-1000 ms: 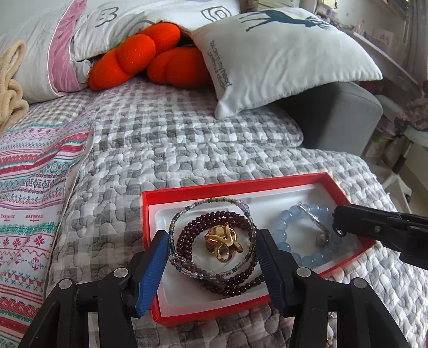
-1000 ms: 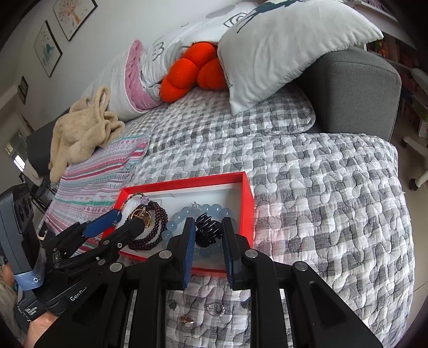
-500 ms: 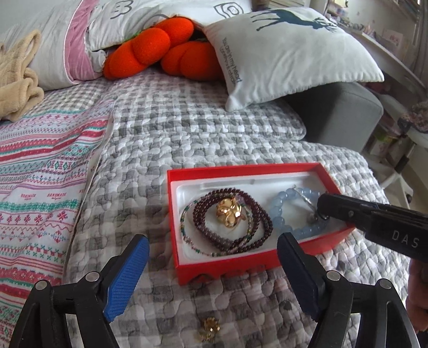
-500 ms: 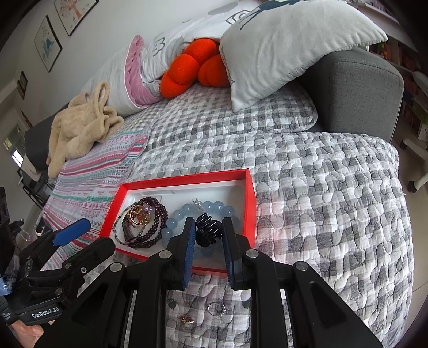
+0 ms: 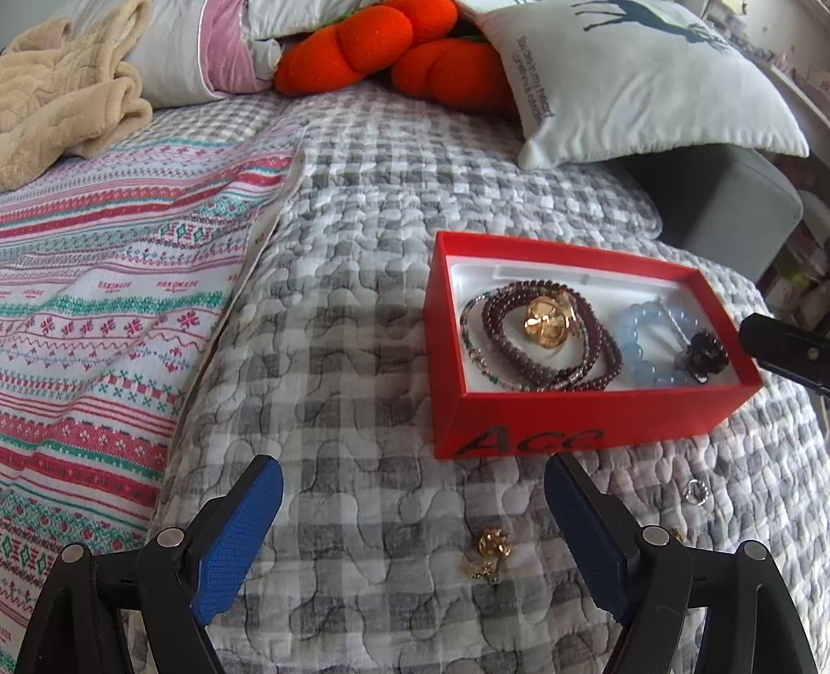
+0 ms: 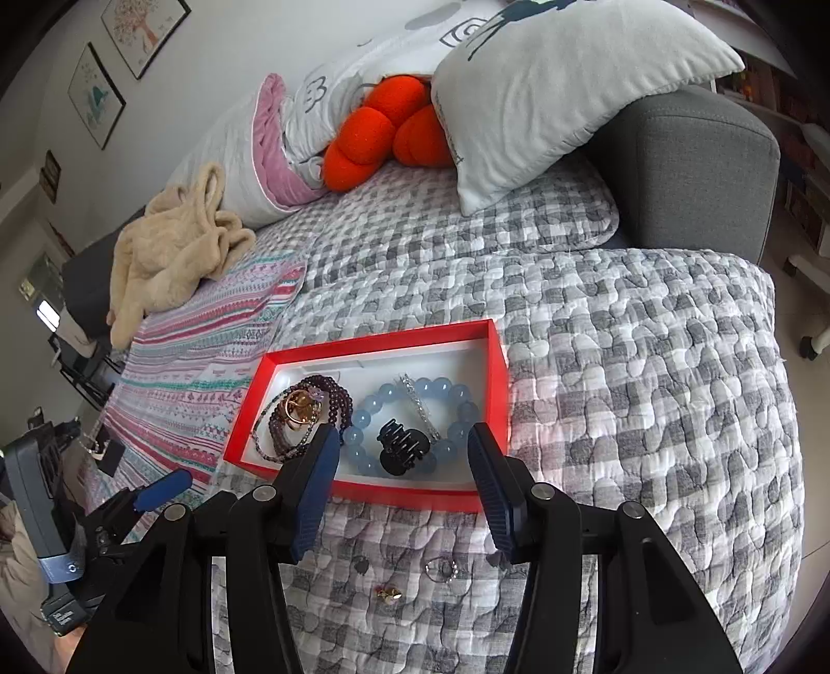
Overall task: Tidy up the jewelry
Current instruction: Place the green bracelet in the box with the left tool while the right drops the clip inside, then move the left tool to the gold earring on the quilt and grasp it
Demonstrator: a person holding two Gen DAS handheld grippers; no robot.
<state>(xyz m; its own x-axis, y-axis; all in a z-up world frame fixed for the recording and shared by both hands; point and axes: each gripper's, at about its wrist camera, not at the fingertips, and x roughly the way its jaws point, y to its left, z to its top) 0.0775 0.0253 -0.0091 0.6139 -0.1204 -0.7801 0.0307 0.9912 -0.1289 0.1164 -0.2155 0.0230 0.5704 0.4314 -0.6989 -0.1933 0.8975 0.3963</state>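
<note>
— What's around me here?

— I'm over a sofa spread with a grey-and-white checked quilt [image 6: 648, 373]; a striped patterned blanket [image 5: 104, 290] lies along its left part.

— And at the back?

— A white cushion with a deer print [image 5: 638, 78], an orange knotted cushion [image 6: 389, 135], a beige fleece throw [image 6: 171, 249]. The grey sofa arm [image 6: 690, 171] rises on my right.

— The wall?

— Pale, in soft daylight, with framed pictures [image 6: 140, 31] hung on it.
</note>
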